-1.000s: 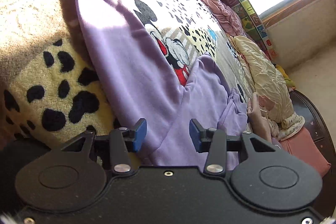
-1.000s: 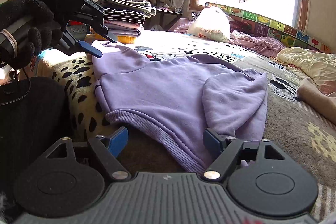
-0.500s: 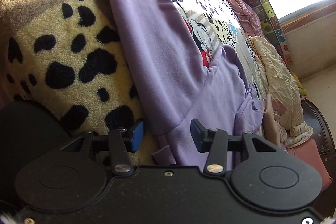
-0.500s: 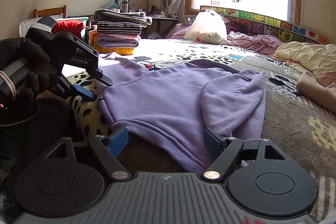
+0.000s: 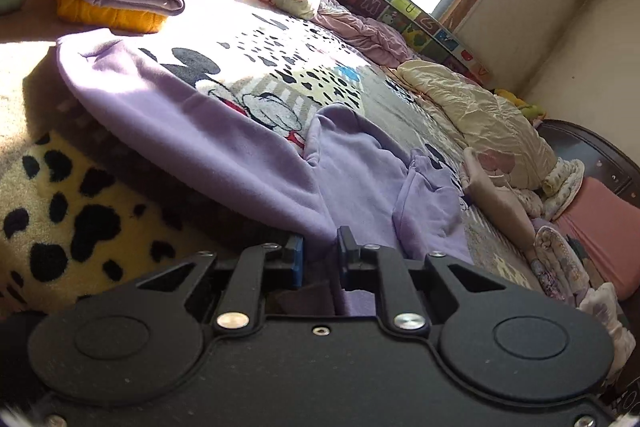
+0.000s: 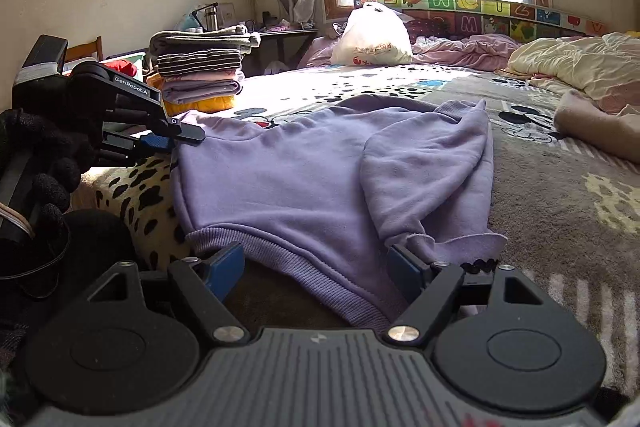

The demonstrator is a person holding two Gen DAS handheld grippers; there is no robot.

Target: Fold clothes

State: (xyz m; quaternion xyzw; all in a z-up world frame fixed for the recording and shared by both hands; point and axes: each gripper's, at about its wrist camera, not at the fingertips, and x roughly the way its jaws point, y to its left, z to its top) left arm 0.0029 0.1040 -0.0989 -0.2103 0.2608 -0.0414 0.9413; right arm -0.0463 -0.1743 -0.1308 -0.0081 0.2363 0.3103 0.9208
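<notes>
A wide bed under a spotted cartoon-print blanket carries a lilac fleece sweatshirt, spread flat near its front edge with one sleeve folded across the body. Behind it, at the bed's far left, stands a stack of folded clothes, and a white plastic bag sits below the window. The left gripper, in a black-gloved hand, is closing its fingers on the sweatshirt's side edge, cloth between them. The right gripper hangs wide apart over the ribbed hem, gripping nothing.
</notes>
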